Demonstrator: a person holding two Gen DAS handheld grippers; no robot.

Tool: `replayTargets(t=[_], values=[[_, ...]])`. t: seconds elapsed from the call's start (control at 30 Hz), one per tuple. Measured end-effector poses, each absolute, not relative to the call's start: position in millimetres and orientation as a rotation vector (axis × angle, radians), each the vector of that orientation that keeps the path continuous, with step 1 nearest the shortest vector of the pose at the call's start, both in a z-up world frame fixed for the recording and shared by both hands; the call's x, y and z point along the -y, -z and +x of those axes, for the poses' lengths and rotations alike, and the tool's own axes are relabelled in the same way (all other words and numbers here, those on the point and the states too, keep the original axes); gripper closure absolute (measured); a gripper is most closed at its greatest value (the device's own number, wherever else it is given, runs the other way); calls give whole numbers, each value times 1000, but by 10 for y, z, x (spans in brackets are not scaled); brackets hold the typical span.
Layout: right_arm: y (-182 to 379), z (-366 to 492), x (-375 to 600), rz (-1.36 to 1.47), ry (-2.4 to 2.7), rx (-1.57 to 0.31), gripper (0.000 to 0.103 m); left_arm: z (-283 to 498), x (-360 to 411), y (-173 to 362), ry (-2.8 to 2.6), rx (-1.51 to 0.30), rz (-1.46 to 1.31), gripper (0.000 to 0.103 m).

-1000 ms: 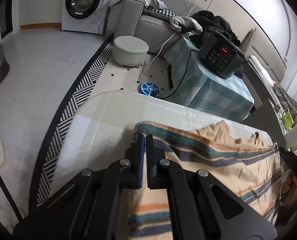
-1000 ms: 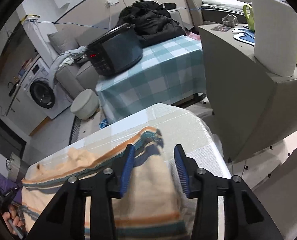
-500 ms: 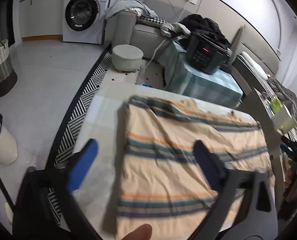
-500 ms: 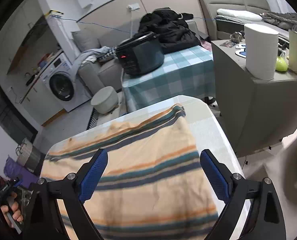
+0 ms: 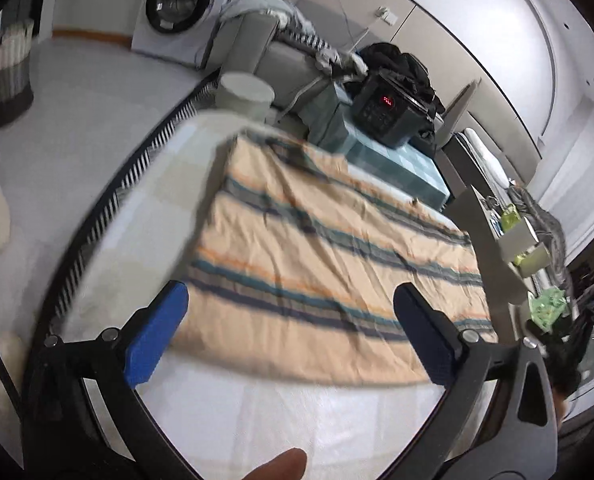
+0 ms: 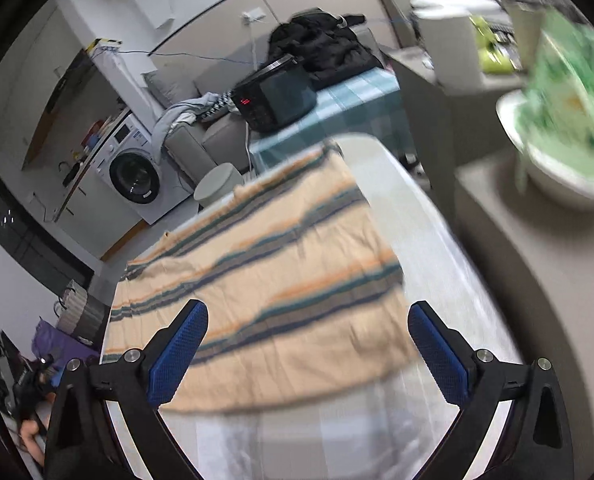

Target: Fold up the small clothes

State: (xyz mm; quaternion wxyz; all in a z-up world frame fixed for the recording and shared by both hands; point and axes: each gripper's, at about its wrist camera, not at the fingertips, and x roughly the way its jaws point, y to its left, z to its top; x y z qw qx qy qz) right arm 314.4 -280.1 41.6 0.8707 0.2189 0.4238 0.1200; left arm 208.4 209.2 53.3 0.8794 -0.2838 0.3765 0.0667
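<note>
A peach cloth with teal, navy and orange stripes [image 5: 317, 248] lies flat and folded on the pale table [image 5: 149, 208]. My left gripper [image 5: 291, 296] hovers over the cloth's near edge, jaws wide apart, blue pads [image 5: 153, 340] touching nothing. In the right wrist view the same cloth [image 6: 265, 272] spreads across the table [image 6: 417, 240]. My right gripper [image 6: 309, 312] is above its near edge with the jaws still opening and nothing pinched between them. A fingertip [image 5: 281, 464] shows at the bottom of the left view.
Beyond the table stands a checked side table with a black cooker [image 5: 385, 112], a round stool [image 5: 245, 92], a grey sofa and a washing machine [image 5: 177, 4]. A grey cabinet [image 6: 537, 240] with a white bowl of green items sits close on the right.
Both grippers let go of the cloth's far edge, opened wide and drew back toward the near side. The cloth now lies flat on the table.
</note>
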Motion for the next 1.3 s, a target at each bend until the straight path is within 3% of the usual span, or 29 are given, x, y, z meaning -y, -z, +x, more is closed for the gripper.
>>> replayTargets(t=[0.1,0.17,0.43,0.9,1.13,1.3], values=[[-232,3006,2808,465,-255,-934,1,1961,-2055,-346,-135,-817,-657,4],[-139,2948,2809,473,-257,-959,2,1927,-2049,-223,-109,-853,-690,14],[46,2919,2787,498,-290,-1006,13,1964,-2090,172,-42,-912,-867,35],[232,3254,2887,611,-241,-1015,21,2287,-2219,488,-75,-872,-974,40],[214,3335,2872,669,-240,-974,30,2381,-2322,556,-135,-841,-1005,73],[204,3198,2935,656,-202,-995,30,2382,-2332,600,-121,-868,-1020,73]])
